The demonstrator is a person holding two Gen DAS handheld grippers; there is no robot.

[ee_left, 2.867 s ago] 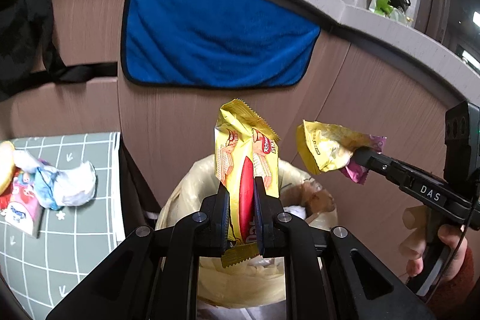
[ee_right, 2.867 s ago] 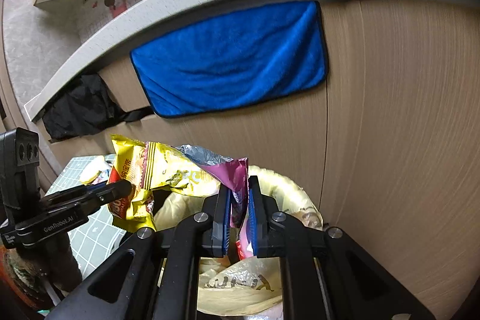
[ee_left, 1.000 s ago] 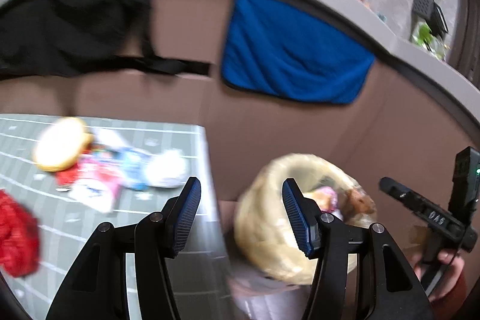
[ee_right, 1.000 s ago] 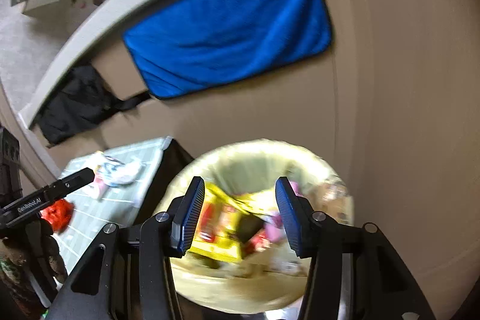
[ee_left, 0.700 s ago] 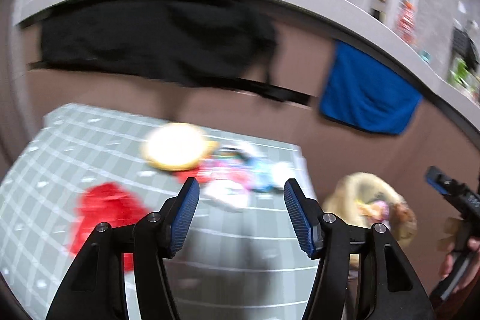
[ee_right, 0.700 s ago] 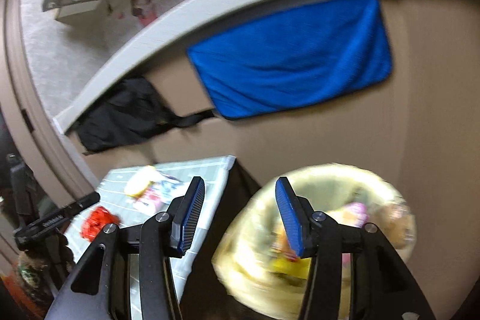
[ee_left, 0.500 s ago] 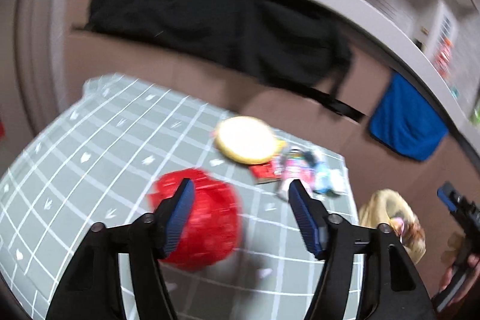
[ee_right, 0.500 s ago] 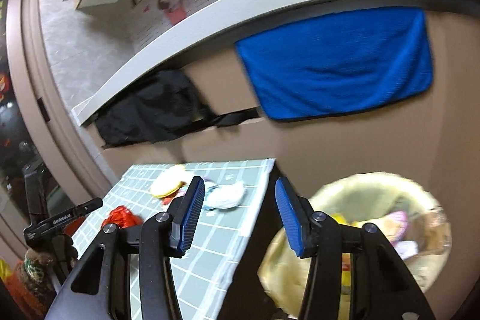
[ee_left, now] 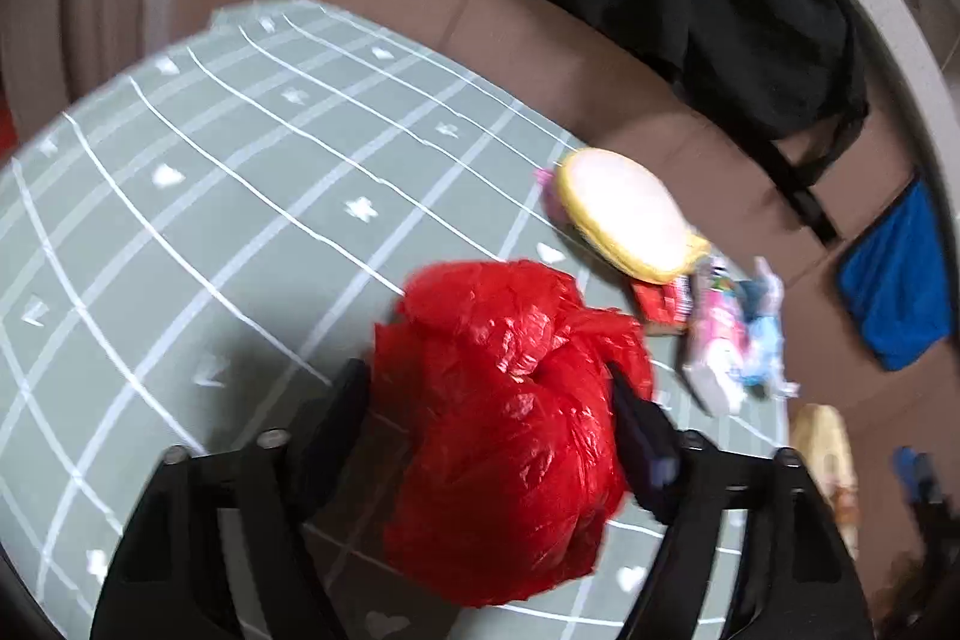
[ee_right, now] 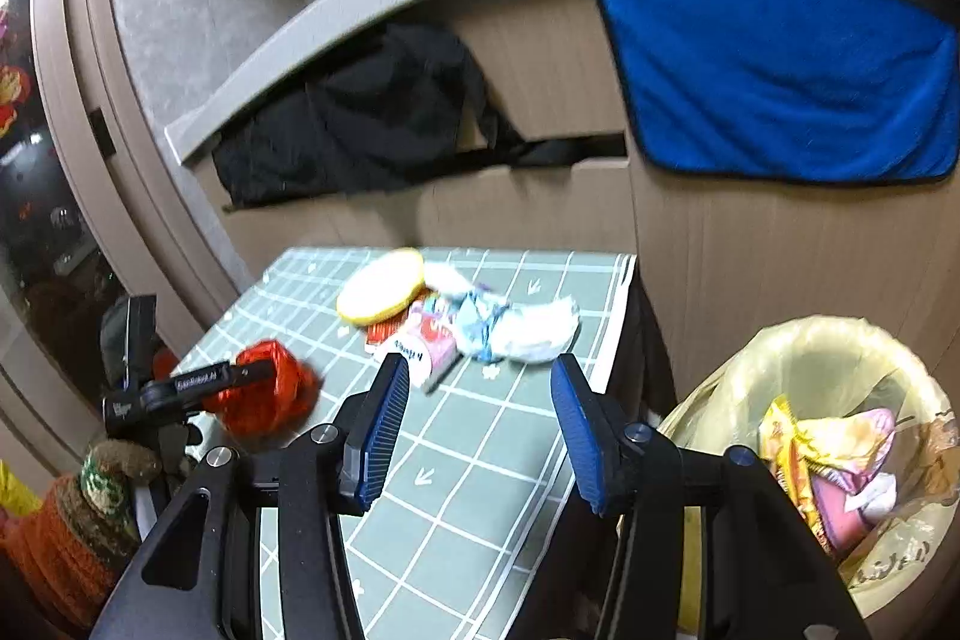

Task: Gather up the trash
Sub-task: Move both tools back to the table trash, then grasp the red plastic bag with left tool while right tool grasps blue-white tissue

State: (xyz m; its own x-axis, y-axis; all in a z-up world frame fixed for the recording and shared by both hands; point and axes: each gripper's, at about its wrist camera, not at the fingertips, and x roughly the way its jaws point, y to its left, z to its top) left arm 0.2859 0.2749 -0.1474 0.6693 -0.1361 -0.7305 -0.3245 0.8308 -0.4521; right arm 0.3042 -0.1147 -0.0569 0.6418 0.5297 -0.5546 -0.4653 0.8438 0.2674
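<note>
While the left tongs point(ee_left: 489, 400) hang over the table point(ee_left: 198, 196), a crumpled red plastic bag point(ee_left: 510, 424) sits between their two black fingers, glossy and creased; the jaws are closing, and the far finger looks to touch the bag (blur hides whether either one presses). Beyond those tongs, up and to the right, lies a round yellow-rimmed lid point(ee_left: 624, 214), then a heap of small wrappers point(ee_left: 726, 334), pink, red and pale blue. The cloth on the table is grey-green with a white grid. The right tongs point(ee_right: 477, 424) stand open and empty, ribbed blue pads point(ee_right: 384, 424) facing each other. Right of them a bin point(ee_right: 798, 358) lined with thin yellowish plastic holds bright foil wrappers point(ee_right: 822, 460). Behind, a fuzzy blue towel point(ee_right: 780, 70) hangs flat on a wood-grain panel.
</note>
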